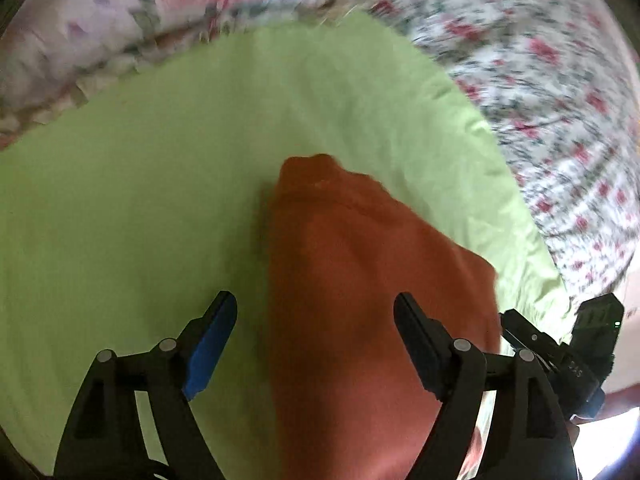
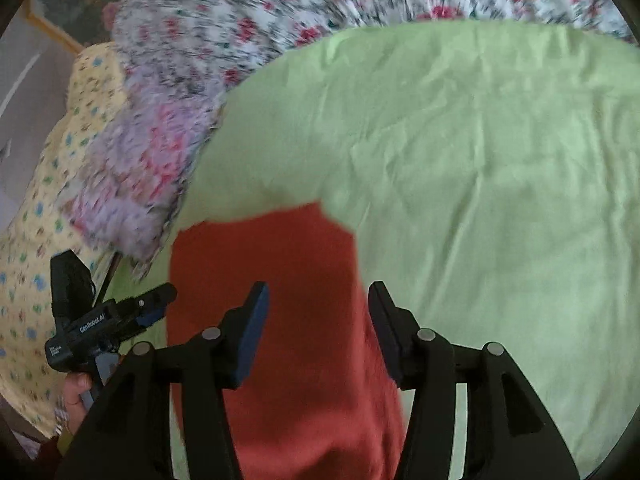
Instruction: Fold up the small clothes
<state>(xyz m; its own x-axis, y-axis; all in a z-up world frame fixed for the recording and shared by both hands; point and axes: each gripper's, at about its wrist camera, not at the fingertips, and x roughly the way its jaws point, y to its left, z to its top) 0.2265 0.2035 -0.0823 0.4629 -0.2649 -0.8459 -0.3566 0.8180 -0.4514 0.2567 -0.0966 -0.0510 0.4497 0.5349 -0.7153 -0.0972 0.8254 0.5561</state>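
Observation:
A small rust-red garment (image 1: 352, 280) lies folded on a light green sheet (image 1: 140, 180); it also shows in the right wrist view (image 2: 288, 320). My left gripper (image 1: 316, 304) is open, its jaws spread over the garment's left part, holding nothing. My right gripper (image 2: 318, 292) is open over the garment, holding nothing. The right gripper also shows at the lower right of the left wrist view (image 1: 560, 344), and the left gripper at the lower left of the right wrist view (image 2: 120, 316). Both views are motion-blurred.
The green sheet (image 2: 480, 180) covers a bed. A flowered cover (image 1: 540, 60) lies around it, also in the right wrist view (image 2: 280, 8). A purple-pink fleecy blanket (image 2: 152, 160) and a yellow patterned cloth (image 2: 36, 240) lie to the left.

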